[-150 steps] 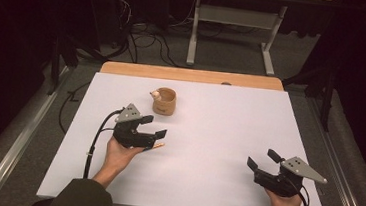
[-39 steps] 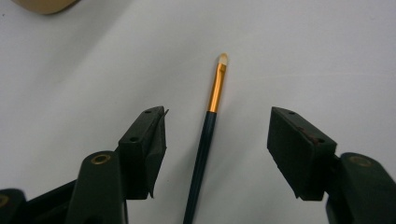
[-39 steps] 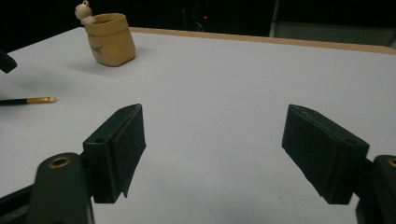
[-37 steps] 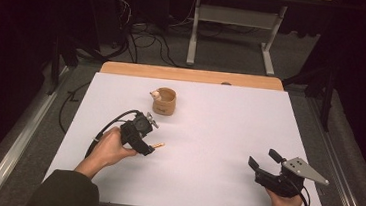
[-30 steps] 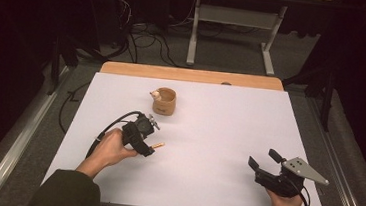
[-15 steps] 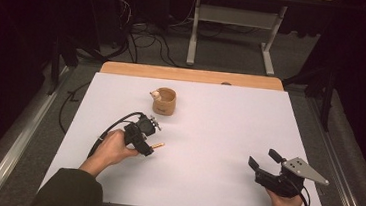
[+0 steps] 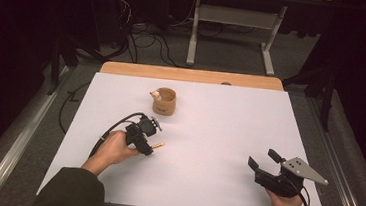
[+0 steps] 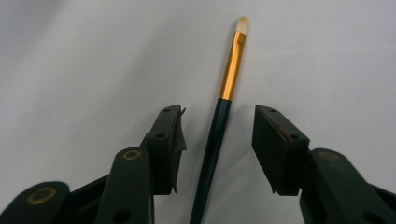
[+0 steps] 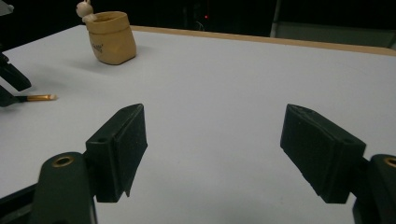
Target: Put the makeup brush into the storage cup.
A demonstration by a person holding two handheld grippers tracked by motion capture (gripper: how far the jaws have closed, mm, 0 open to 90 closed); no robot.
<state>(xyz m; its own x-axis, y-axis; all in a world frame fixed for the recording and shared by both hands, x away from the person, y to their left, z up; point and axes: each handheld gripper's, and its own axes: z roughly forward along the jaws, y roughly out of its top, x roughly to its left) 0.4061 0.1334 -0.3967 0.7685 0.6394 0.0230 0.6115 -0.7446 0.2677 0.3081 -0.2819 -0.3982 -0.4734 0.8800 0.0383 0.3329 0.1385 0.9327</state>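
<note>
At centre frame, the left tool (image 8: 218, 140) stood open astride a dark-handled, gold-ferruled brush (image 8: 223, 109); closing squarely on the handle looked wisest. The right tool (image 9: 212, 154) gaped empty.

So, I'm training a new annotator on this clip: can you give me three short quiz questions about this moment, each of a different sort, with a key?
1. True or false: the left gripper has its jaws shut on the brush.
2. Multiple choice: the tan cup stands
A. between the right gripper's jaws
B. on the white table, beyond the left gripper
C. on the floor
3. Fill in: the right gripper has its jaws ____ with nothing between them.

Key:
1. False. The jaws stand open on either side of the brush, which lies on the table.
2. B
3. open
</note>
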